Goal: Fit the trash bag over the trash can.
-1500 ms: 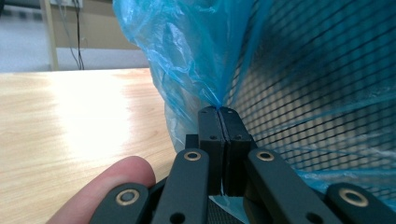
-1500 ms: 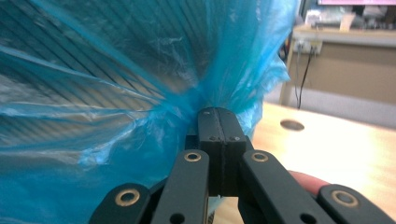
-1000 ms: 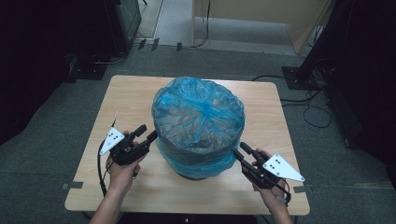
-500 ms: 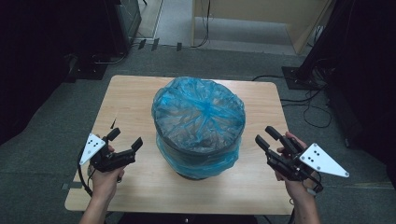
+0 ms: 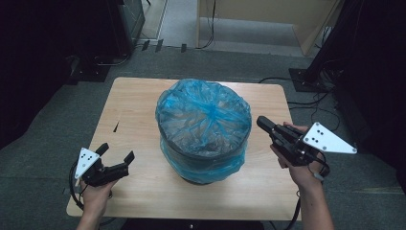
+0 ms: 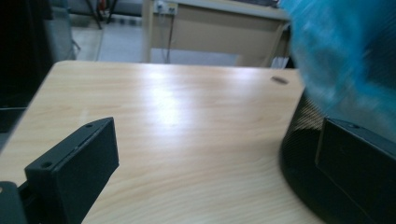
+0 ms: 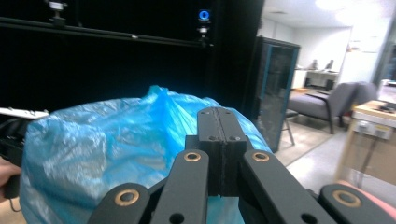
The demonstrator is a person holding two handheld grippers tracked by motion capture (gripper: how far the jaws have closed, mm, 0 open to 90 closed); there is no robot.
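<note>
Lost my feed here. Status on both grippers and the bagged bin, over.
Left gripper jaws just opened wide, nothing between them, off the bin. Right gripper jaws just shut, empty, beside the bin. Blue bag stretched over black bin, centre table. Nothing obstructing.

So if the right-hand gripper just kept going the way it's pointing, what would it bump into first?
Probably the blue bag stretched over the black bin: the right gripper, fingers shut, aims at its upper side, though depth is unclear.

Round black bin (image 5: 203,165) standing upright at the wooden table's middle, blue translucent plastic bag (image 5: 203,117) lining it, sagging inside in radiating creases, its edge folding over the rim and hanging down the sides
</note>
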